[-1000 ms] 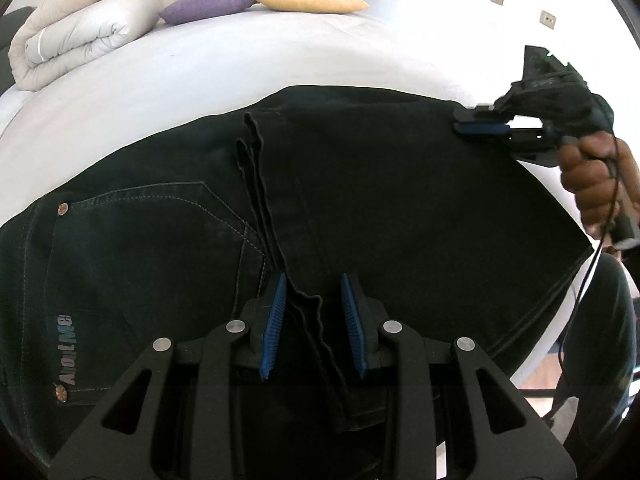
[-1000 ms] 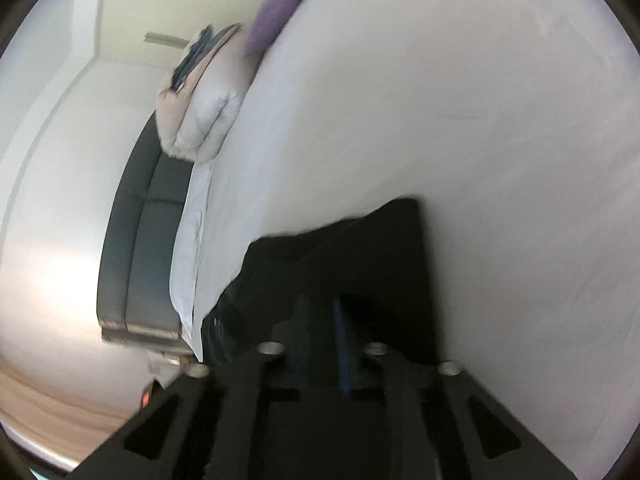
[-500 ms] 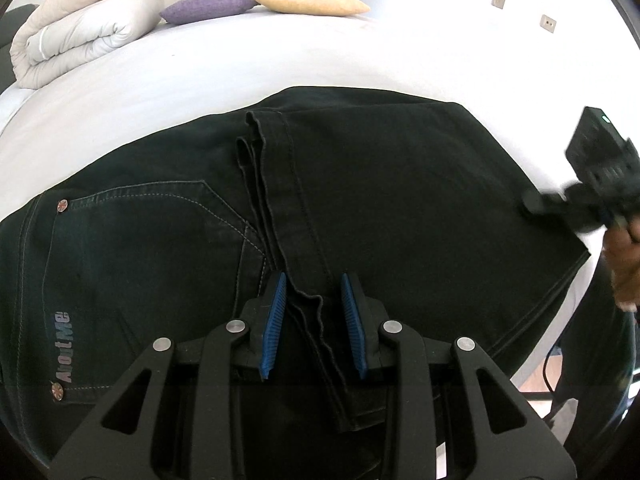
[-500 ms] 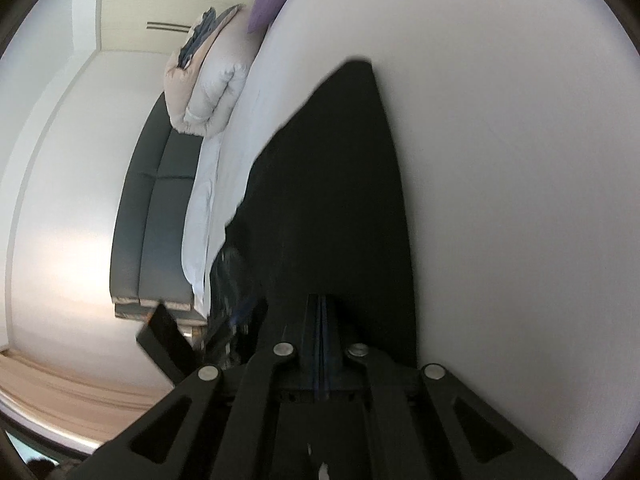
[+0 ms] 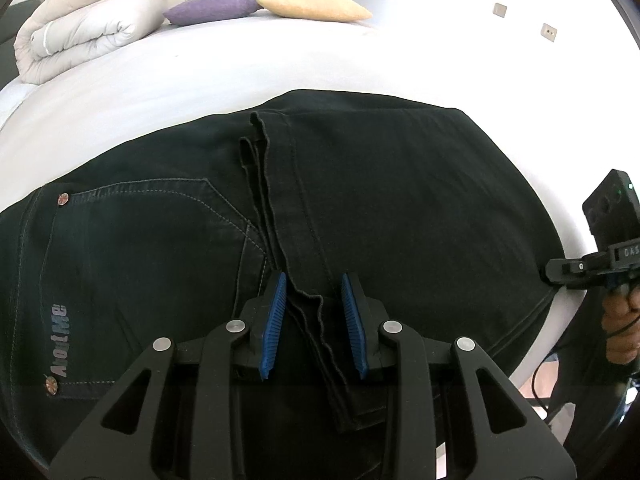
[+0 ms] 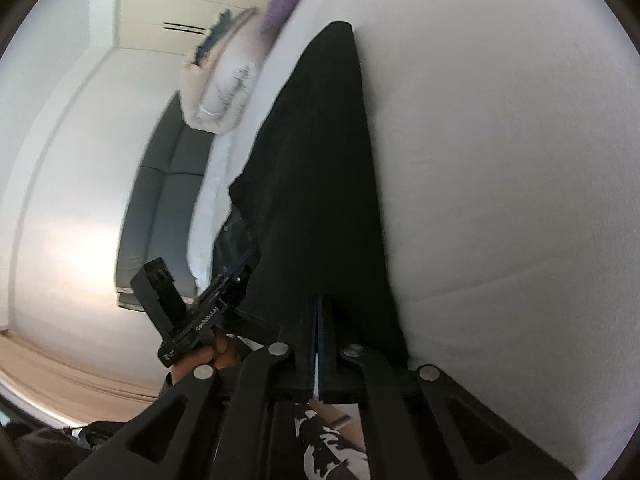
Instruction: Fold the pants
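In our left hand the left gripper [image 5: 314, 316] points down at the pants [image 5: 400, 216], its blue pads [image 5: 273, 322] standing apart on either side of a bunch of wavy hems; we cannot tell whether the pads press the cloth or merely flank it. The pants are black denim, spread flat on the white bed [image 5: 200, 80] and folded over themselves, so the leg hems run up the middle across the seat. To the left of that seam we see a back pocket [image 5: 152, 248] with copper rivets and a small brand patch [image 5: 59, 340] near the waistband. At the right edge of the left wrist view, the right gripper [image 5: 560, 272] meets the fold at the bed's edge, with our right hand [image 5: 620, 328] behind it. From the right wrist view, the right gripper [image 6: 320, 344] has its pads pressed tight together at the near edge of the dark cloth [image 6: 316, 184]; whether a layer is caught between them is hidden. There the left gripper [image 6: 216, 300] shows at the left with the left hand [image 6: 208, 356] under it. Farther off on the bed lies a rolled duvet [image 5: 80, 28], then a purple pillow [image 5: 212, 8] and a yellow pillow [image 5: 316, 6]. A grey sofa [image 6: 160, 200] stands beside the bed.
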The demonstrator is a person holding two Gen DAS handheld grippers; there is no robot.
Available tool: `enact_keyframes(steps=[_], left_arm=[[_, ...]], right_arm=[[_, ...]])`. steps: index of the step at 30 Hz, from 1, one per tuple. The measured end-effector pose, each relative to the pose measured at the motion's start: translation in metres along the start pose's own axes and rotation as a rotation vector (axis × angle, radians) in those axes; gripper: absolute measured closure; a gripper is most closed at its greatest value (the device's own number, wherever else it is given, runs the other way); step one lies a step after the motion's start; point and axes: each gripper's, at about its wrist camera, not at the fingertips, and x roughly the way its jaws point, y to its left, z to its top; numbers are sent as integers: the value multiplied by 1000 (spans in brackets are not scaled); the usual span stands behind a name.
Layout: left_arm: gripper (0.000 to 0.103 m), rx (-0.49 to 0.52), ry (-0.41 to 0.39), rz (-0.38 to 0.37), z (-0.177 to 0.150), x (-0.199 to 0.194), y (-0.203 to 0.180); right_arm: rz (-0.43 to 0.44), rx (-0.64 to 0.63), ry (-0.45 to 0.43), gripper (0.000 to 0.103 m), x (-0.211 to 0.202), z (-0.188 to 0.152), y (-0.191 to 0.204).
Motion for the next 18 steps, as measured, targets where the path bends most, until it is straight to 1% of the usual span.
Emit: enact_keyframes(steps=[4,6,8,10,11,12,13,14,15,16,18], left_arm=[[75,-23,-7,-13,-2,-2,4],[75,-63,-19,-39,-3,-6,9],[75,-114,-28,-79,-5,-13,18],[72,-183,-31,-119,-10,-25,28],[66,-218,-41,-138,-13,-33,34],[54,-250,-59,-154,-16,-43,40],[31,-288,-95,-160,-22,-56,47],[22,-333,-144,-158,-31,-73,54],[20,-374,-185,-167,-40,-88,62],[19,-410,-206,-180,-47,-97,69],[19,-505,-229,-196,-65,-114,88]], right_arm=[[-27,-15,-14,103,1,-1,7],[-44,-5,-18,103,0,-2,11],[-92,-26,-19,102,-1,-2,26],[-115,-79,-17,86,-1,-1,49],[-109,-101,-14,72,0,0,60],[-99,-126,-11,69,3,1,71],[-86,-154,-2,69,9,3,84],[-73,-185,14,69,20,7,99],[-64,-207,29,69,29,9,110],[-49,-238,57,69,47,13,124],[-35,-264,108,69,78,20,140]])
